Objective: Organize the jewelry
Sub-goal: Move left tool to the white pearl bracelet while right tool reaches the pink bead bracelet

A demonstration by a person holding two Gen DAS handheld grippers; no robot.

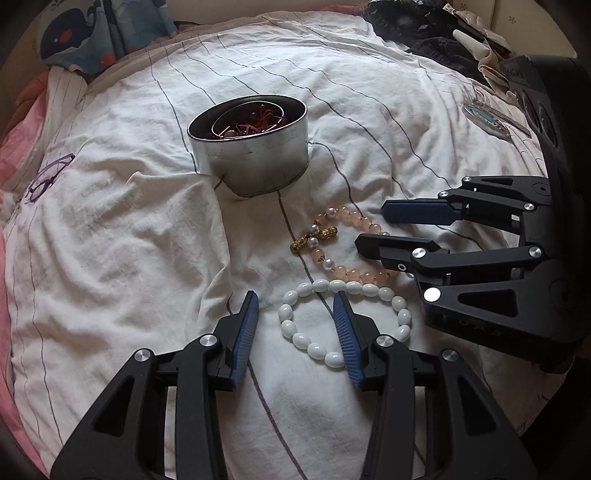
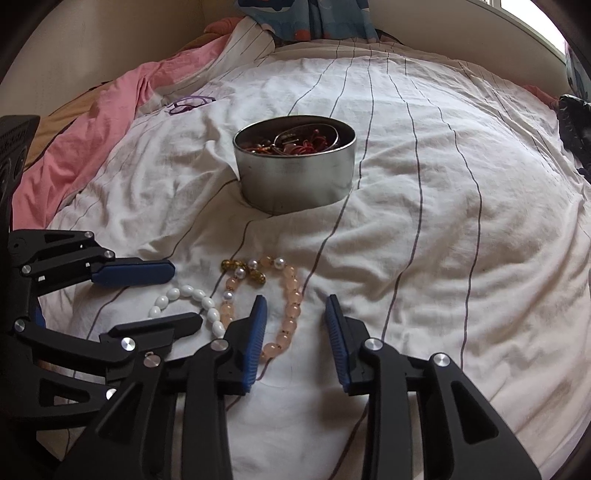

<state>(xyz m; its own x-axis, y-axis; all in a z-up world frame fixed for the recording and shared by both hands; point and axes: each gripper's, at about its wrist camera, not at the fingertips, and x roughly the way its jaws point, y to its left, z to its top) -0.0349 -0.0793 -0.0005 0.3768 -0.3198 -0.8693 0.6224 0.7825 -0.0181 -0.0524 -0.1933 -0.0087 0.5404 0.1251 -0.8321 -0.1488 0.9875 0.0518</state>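
1. A bed is carrying everything; its white quilt (image 1: 129,258) with thin dark stripes is lying rumpled across both views.
2. A round metal tin (image 1: 255,162) is sitting on the quilt toward the far side, pressing a dent into it. It is holding a tangle of red cords and a metal ring; the contents are too small to sort further.
3. A pink bead bracelet (image 1: 354,254), with pearl and gold beads at its left end, is lying on the quilt just near of the tin.
4. A white bead bracelet (image 1: 314,347) is lying nearer still, its far edge touching or almost touching the pink one; which, cannot be told.
5. The left gripper (image 1: 295,321) is standing open over the white bracelet. Its right finger is sitting inside the white loop, its left finger outside it, so the loop's left side is lying between the blue pads. The pads are not pressing the beads.
6. The right gripper (image 2: 295,317) is also standing open, nothing clamped. In its own view the right side of the pink bracelet (image 2: 291,310) is lying between the fingers, close to the left pad; contact cannot be told.
7. In the left wrist view the right gripper (image 1: 373,225) is coming in from the right, fingers pointing left over the pink beads.
8. A pink sheet (image 2: 92,147) is bunching at the far left; a patterned pillow (image 1: 92,33) is lying at the far end.
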